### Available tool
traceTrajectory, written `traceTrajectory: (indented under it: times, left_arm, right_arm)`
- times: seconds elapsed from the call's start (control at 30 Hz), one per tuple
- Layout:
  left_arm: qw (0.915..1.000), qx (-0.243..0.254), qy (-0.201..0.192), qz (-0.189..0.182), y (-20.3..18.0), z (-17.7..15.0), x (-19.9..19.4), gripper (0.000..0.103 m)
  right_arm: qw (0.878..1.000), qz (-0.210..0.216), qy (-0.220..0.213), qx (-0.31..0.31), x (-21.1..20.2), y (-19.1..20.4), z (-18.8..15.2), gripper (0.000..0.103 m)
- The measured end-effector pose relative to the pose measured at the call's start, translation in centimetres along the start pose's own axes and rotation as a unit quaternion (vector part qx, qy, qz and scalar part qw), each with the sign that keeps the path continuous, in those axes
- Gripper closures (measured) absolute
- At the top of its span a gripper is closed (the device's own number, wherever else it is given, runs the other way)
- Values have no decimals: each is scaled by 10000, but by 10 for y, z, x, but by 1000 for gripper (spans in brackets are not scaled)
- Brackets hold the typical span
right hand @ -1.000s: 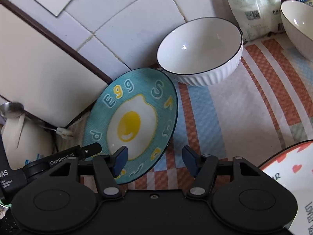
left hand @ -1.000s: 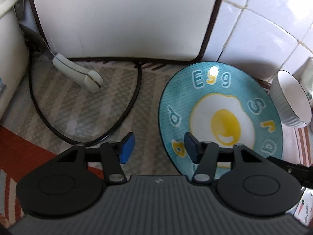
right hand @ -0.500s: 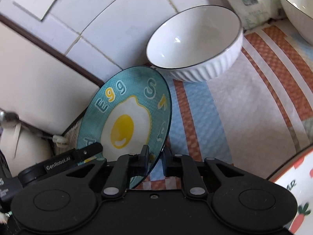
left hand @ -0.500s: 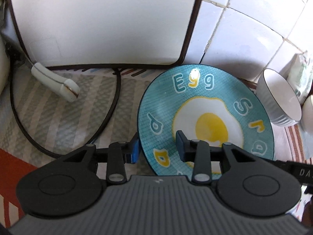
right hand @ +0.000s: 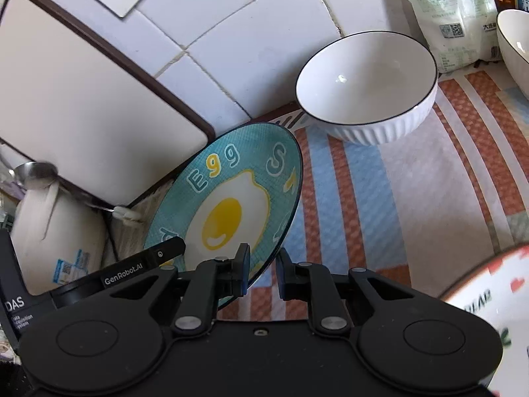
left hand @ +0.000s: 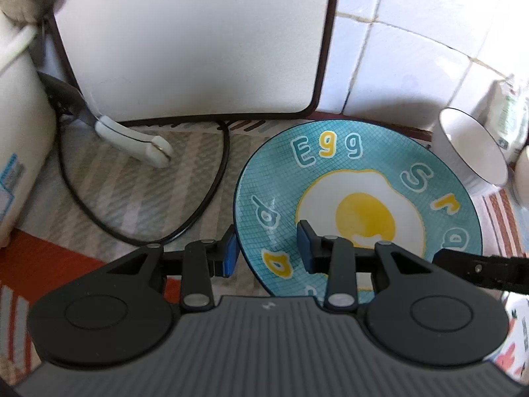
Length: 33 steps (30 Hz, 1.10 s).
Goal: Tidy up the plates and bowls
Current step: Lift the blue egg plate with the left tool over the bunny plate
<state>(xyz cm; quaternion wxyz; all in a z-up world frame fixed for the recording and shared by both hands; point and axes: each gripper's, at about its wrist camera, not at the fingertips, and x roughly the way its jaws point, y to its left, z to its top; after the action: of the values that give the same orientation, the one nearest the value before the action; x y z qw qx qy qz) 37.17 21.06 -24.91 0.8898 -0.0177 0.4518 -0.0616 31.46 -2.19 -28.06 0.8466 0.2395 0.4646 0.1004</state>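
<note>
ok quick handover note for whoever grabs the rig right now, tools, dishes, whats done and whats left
Left tool: straddles the near-left rim of the egg plate, pads apparently gripping it.
Right tool: shut on the same plate's near-right rim.
Plate is tilted, held between both tools.
White bowl sits on the cloth by the tiled wall; second bowl further right; a printed plate at near right.
Done: plate gripped. Left: place it, then sort the bowls.

Teal fried-egg plate [left hand: 360,178], tilted, beside white bowl [right hand: 367,89]
</note>
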Motion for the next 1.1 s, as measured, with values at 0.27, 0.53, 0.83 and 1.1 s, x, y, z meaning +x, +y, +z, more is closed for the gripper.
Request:
traceTrajectory:
  times: [0.27,0.53,0.83,1.1]
  left_arm:
    - [9999,150,-2,-54,-12,-12,-49,68]
    - [9998,109,60,-150,-35,-25,-101,68]
    - [9994,196,76,-285,-71,-50,-152,68]
    - [9980,302,220,-506,-111,-76,-172,68]
  right_arm:
    - [9999,70,46,-148,-49,7,-22,82]
    - [9998,39,86,-181,-110,6,-31,82]
    - [9998,-95,-14,-171,-173,-4,-56,82]
    - [9997,-222,-42,-9,-216,-34,-75,82]
